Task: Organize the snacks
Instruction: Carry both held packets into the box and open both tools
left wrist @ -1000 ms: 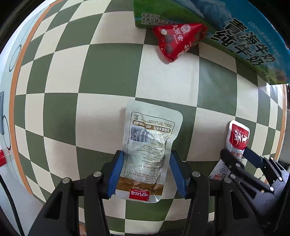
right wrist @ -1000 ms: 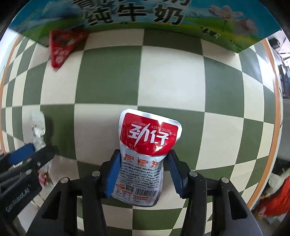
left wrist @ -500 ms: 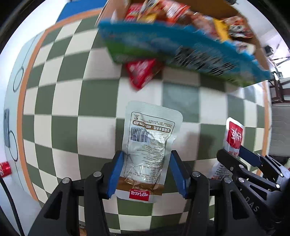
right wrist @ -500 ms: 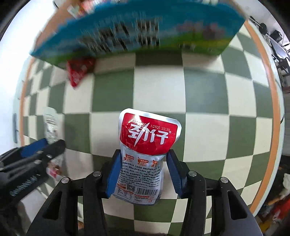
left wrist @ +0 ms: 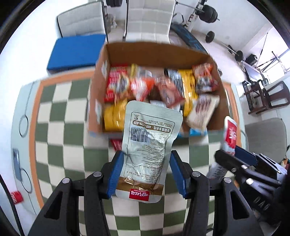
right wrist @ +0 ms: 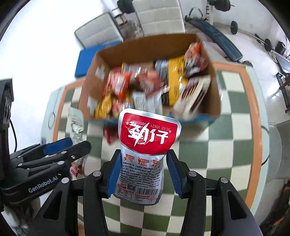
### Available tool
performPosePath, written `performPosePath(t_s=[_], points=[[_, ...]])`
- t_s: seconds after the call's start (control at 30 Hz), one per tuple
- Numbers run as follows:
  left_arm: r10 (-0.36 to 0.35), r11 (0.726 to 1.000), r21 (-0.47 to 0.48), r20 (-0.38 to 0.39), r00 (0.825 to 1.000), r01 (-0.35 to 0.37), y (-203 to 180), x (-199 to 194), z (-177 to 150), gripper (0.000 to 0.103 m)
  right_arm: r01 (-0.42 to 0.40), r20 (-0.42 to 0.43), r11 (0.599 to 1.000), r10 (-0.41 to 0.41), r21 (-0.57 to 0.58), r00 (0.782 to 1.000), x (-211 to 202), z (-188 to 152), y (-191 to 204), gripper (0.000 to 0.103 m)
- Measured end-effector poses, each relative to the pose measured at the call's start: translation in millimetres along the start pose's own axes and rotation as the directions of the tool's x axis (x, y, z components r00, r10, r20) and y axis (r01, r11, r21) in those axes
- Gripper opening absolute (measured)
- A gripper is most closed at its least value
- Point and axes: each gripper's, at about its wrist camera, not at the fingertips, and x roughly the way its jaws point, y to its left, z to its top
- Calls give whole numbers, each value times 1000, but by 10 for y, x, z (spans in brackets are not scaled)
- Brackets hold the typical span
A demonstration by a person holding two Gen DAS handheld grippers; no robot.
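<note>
My left gripper is shut on a silver snack pouch, printed back up, and holds it above the checkered table in front of an open cardboard box full of snack packets. My right gripper is shut on a red and silver snack pouch and holds it before the same box. Each gripper shows in the other's view: the right one at the right, the left one at the left. A red triangular packet lies by the box's near wall.
The green and white checkered table has an orange border. A small red can lies off its left edge. White chairs, a blue cushion and gym equipment stand beyond the box.
Both grippers have risen well above the table with their pouches and tilted up, so the box's open top and the room behind it have come into view.
</note>
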Motion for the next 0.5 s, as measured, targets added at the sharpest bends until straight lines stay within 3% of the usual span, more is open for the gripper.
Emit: performPosePath(t_s=[0.2, 0.37, 0.5], points=[[35, 999, -21, -5, 999, -35, 109, 74, 754, 50, -104, 46, 973, 97, 205, 994, 104, 736, -307, 52], [24, 997, -71, -85, 996, -30, 295, 419, 1402, 50, -191, 54, 877, 186, 440, 981, 487, 1253, -591, 52], [-17, 993, -120, -168, 986, -3, 423, 747, 1840, 50, -199, 61, 803, 200, 562, 978, 810, 1615, -745, 52]])
